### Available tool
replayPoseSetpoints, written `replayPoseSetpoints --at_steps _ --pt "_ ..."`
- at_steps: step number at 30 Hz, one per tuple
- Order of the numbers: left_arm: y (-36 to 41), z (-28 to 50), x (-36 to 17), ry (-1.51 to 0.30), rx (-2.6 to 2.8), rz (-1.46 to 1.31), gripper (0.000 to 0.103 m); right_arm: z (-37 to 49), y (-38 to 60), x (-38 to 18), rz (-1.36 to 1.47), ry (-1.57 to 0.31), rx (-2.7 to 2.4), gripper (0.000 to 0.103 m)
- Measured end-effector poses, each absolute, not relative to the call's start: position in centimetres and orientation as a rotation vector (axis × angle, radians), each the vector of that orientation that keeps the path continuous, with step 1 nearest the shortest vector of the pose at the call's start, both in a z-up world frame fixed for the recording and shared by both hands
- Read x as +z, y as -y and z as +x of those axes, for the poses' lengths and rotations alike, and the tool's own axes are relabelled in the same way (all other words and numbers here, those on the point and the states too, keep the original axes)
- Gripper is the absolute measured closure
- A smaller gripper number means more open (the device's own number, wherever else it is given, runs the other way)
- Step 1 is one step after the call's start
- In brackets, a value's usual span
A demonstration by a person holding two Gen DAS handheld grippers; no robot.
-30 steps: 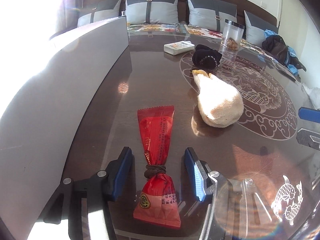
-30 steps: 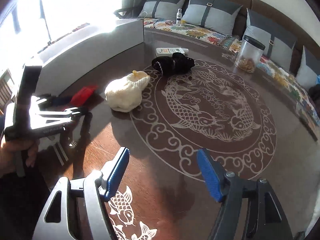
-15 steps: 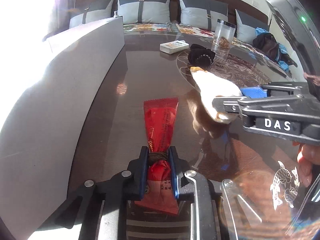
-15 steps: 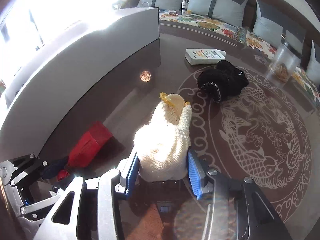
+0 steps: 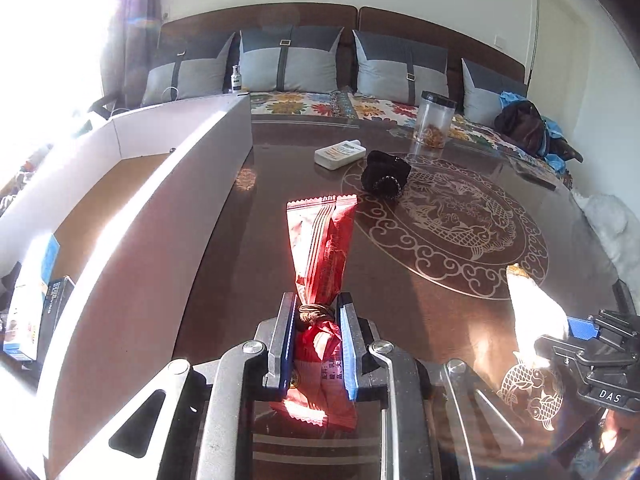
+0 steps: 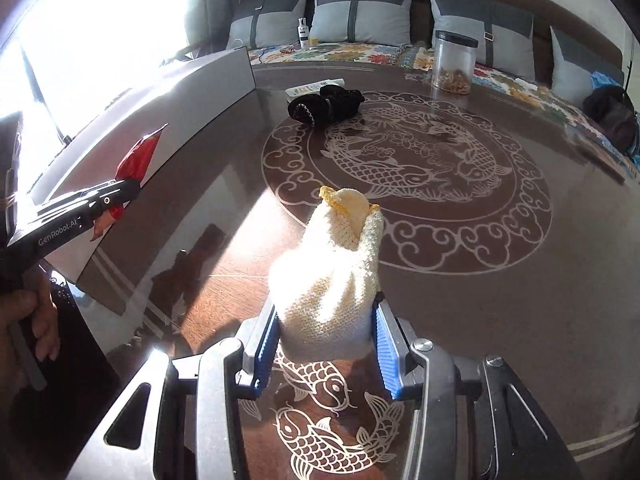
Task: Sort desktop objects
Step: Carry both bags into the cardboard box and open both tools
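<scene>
A red snack packet (image 5: pixel 324 256), tied at its waist with a dark band, is off the table with my left gripper (image 5: pixel 316 320) shut on the tied part. From the right wrist view the same packet (image 6: pixel 138 156) pokes out of the left gripper (image 6: pixel 120 192) beside the white box. A cream knitted glove (image 6: pixel 332 280) with a yellow cuff stands up between the blue pads of my right gripper (image 6: pixel 326 344), which is shut on it. That glove (image 5: pixel 532 304) and the right gripper (image 5: pixel 580 328) show at the right edge of the left wrist view.
A long white box (image 5: pixel 168 208) with a brown floor lies along the table's left; a blue-and-white carton (image 5: pixel 36 292) lies inside. On the dark patterned table (image 6: pixel 480 280) rest a black glove (image 6: pixel 326 106), a white flat bottle (image 5: pixel 340 154) and a clear jar (image 6: pixel 454 62). A cushioned sofa stands behind.
Both grippers went from open to shut: the left on the red packet's tied waist, the right on the cream glove. Both things have since been lifted off the table.
</scene>
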State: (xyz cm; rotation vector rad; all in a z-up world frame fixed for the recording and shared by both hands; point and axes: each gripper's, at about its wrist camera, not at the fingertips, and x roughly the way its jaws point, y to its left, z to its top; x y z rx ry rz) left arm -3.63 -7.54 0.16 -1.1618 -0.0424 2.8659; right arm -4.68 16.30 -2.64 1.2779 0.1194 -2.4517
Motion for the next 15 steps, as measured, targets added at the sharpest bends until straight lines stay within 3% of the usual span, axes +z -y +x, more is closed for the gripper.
replayPoseSetpoints --at_steps 15 --pt "9.1 -3.7 2.6 0.102 2.88 -1.117 0.084 -4.1 -11.6 -2.4 1.241 -0.18 -2.407 0.059"
